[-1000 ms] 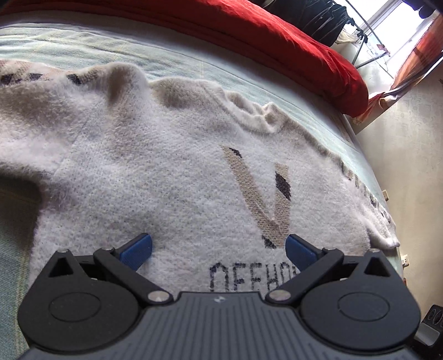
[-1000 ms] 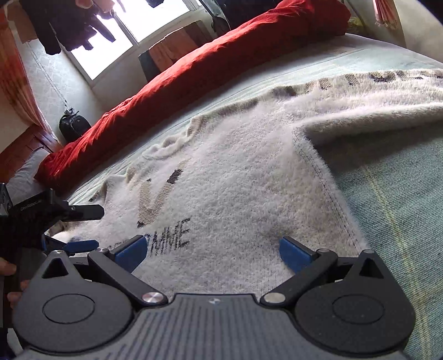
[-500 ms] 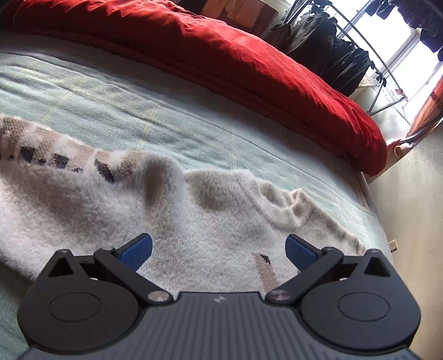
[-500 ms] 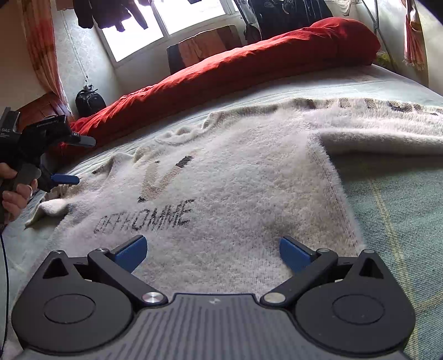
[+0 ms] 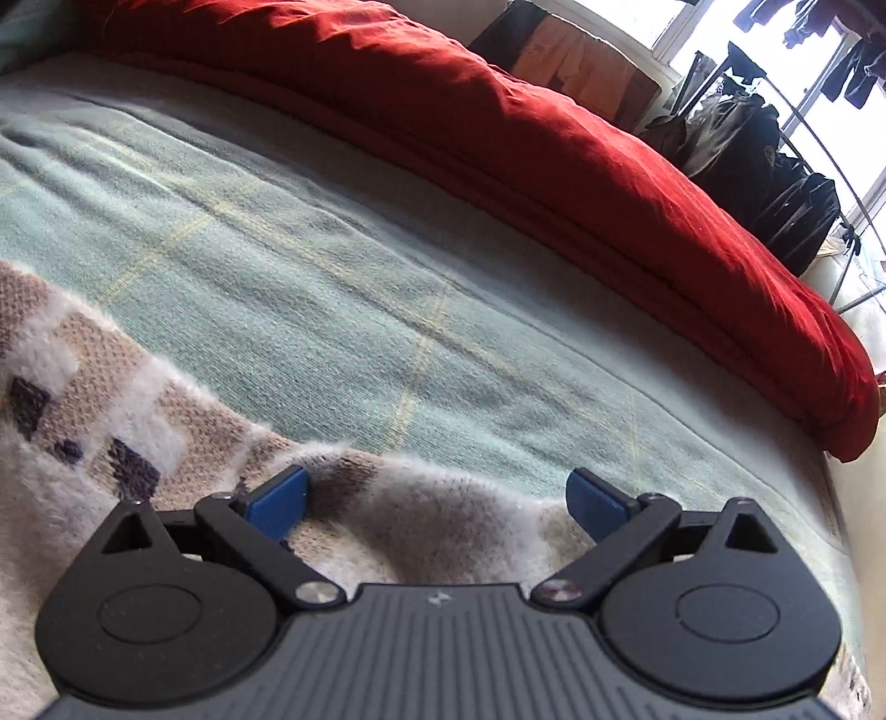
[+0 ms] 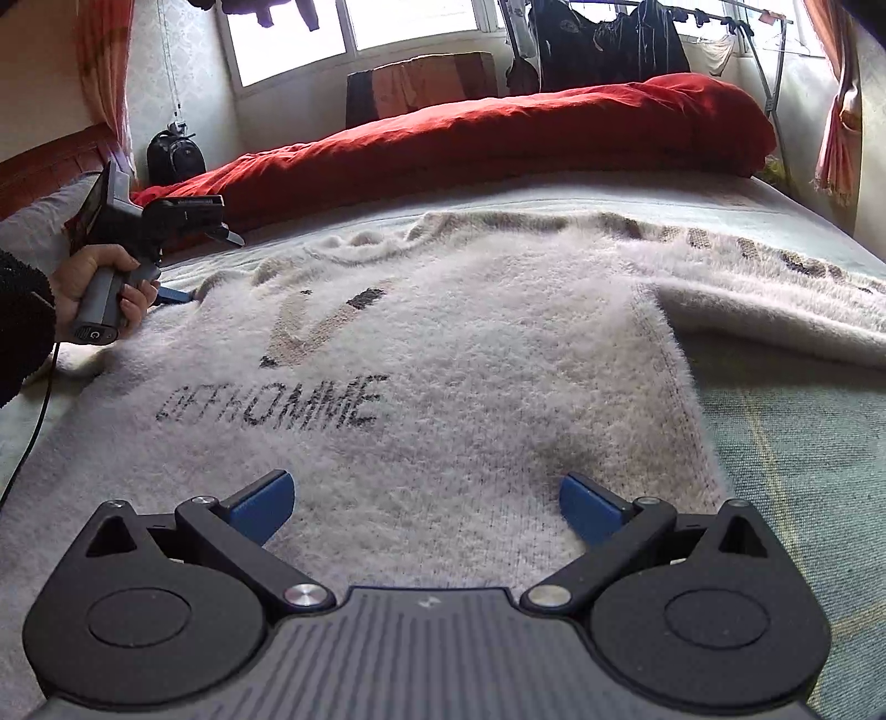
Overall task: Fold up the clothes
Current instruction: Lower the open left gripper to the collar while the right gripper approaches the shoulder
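A fluffy white sweater (image 6: 443, 354) lies spread flat, front up, on the bed (image 6: 803, 454), which is covered by a pale green blanket with thin yellow lines. The knit shows a beige and dark "V" with the dark lettering "OFFHOMME" below it. One sleeve (image 6: 775, 288), trimmed with a beige and dark block pattern, stretches toward the bed's right edge in the right wrist view. A rolled red duvet (image 6: 498, 133) runs along the far edge of the bed, with a drying rack of dark clothes (image 6: 609, 44) and a window behind it.

The right tool (image 6: 423, 507) hovers over the lower part of the sweater's body near its side seam, its blue fingers spread wide with nothing between them.

The left tool (image 5: 437, 501) sits low at the sweater's shoulder, near the far left part of the garment, blue fingers apart; fuzzy knit (image 5: 432, 515) bulges up in the gap, but the fingers are not closed on it. In the right wrist view a hand (image 6: 105, 282) in a dark sleeve grips that tool's handle, with one blue fingertip (image 6: 174, 296) at the fabric's edge.
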`<state>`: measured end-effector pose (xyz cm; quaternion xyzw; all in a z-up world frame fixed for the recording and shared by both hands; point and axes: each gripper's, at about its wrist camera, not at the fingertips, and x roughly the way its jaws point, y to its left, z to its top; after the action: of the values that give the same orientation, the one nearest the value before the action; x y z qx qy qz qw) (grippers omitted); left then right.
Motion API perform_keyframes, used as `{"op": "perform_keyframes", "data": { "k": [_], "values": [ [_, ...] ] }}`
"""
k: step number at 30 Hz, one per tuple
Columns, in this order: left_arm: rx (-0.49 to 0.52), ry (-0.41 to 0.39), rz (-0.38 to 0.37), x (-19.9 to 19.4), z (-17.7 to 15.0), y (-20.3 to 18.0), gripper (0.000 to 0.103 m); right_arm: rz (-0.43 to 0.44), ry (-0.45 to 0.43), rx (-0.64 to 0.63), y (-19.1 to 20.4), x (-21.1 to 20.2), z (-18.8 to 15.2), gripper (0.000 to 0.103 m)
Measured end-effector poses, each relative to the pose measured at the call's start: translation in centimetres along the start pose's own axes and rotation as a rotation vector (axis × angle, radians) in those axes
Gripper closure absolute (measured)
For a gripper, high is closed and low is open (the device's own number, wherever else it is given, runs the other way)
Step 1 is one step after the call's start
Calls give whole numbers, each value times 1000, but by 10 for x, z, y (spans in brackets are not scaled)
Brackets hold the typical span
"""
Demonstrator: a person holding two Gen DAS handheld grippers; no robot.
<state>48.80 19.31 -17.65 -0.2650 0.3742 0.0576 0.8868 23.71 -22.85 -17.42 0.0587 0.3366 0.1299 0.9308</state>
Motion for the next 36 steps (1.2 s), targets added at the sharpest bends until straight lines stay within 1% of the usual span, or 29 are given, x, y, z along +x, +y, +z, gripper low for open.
{"op": "perform_keyframes", "data": {
  "k": [2,5,6,8,9,10,11,13,17,20,22,23,24,27,30,31,33,34,36],
  "values": [
    [15,13,-7,-5,2,-4,4,-4,-2,-6,1,0,-1,0],
    [29,10,-31,-20,6,-18,4,3,-6,0,0,-1,-1,0],
    [26,14,-63,-25,6,-23,4,5,-6,3,-1,-1,-1,0],
    [0,53,-161,-27,5,-32,4,8,-7,6,-1,-1,0,0],
    [1,74,-185,-25,3,-37,4,9,-7,7,-2,-1,0,0],
    [11,93,-193,-21,0,-42,3,9,-7,6,-2,-2,-1,0],
    [27,111,-180,-15,-2,-47,3,9,-7,6,-1,-2,-1,0],
    [50,132,-128,0,-6,-49,4,10,-5,5,-1,-2,0,0],
    [38,126,-92,27,-6,-41,4,17,0,5,-2,-4,1,0],
    [93,112,-17,33,-1,-55,3,22,0,8,-2,-7,3,0],
    [129,107,3,29,1,-67,4,37,-5,36,-5,-10,4,0],
    [139,103,-8,24,1,-71,4,47,-7,55,-8,-11,5,0],
    [134,103,-45,18,-1,-75,4,56,-8,74,-11,-12,5,0],
    [107,132,-182,3,-9,-90,4,83,-13,129,-18,-15,6,0],
    [109,174,-248,8,-18,-106,3,91,-14,145,-20,-15,6,0],
    [106,193,-257,14,-21,-110,3,89,-14,139,-19,-15,6,0],
    [104,209,-233,30,-26,-116,3,85,-13,124,-17,-14,6,0],
    [104,208,-214,39,-27,-118,3,82,-12,116,-16,-14,6,0],
    [105,182,-186,52,-26,-118,3,88,-11,114,-17,-14,5,0]
  ]
}}
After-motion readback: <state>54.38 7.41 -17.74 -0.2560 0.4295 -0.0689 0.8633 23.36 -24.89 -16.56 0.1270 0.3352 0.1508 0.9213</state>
